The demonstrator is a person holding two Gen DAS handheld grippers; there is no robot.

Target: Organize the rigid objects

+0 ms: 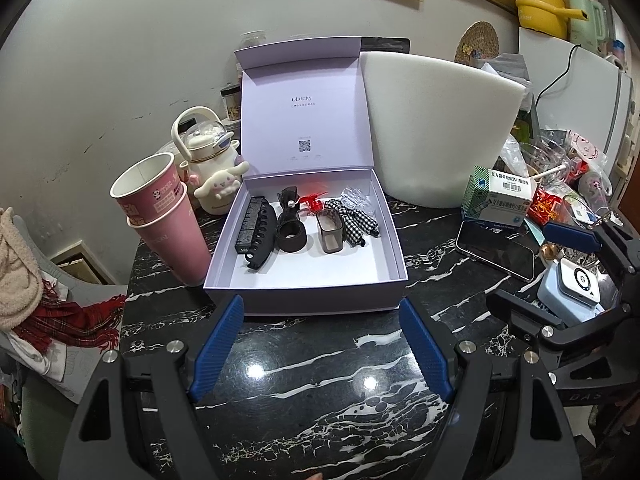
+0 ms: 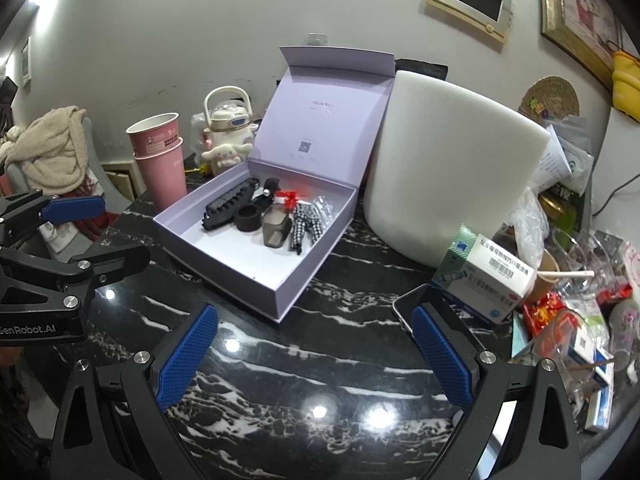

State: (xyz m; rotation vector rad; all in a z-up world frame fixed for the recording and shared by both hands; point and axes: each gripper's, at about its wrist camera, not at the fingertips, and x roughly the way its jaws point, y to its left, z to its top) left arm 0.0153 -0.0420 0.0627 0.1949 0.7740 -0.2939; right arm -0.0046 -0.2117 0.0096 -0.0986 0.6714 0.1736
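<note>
A: How many things are counted in the box [image 1: 256,300]?

B: Seven hair accessories, all toward the back — one black claw clip [image 1: 262,232], one black barrette [image 1: 248,226], one brown cuff [image 1: 291,237], one dark bow clip [image 1: 289,196], one red clip [image 1: 312,202], one smoky rectangular clip [image 1: 330,236], one checked bow [image 1: 352,220]. The lid is stood open.

A: And outside it?

B: Two pink paper cups [image 1: 160,208] are stacked at its left; one phone [image 1: 496,250] is laid on the surface [image 1: 320,380] at the right.

A: The grippers?

B: Two; the left gripper [image 1: 320,344] and the right gripper [image 2: 316,354] are held wide, nothing between the pads.
</note>
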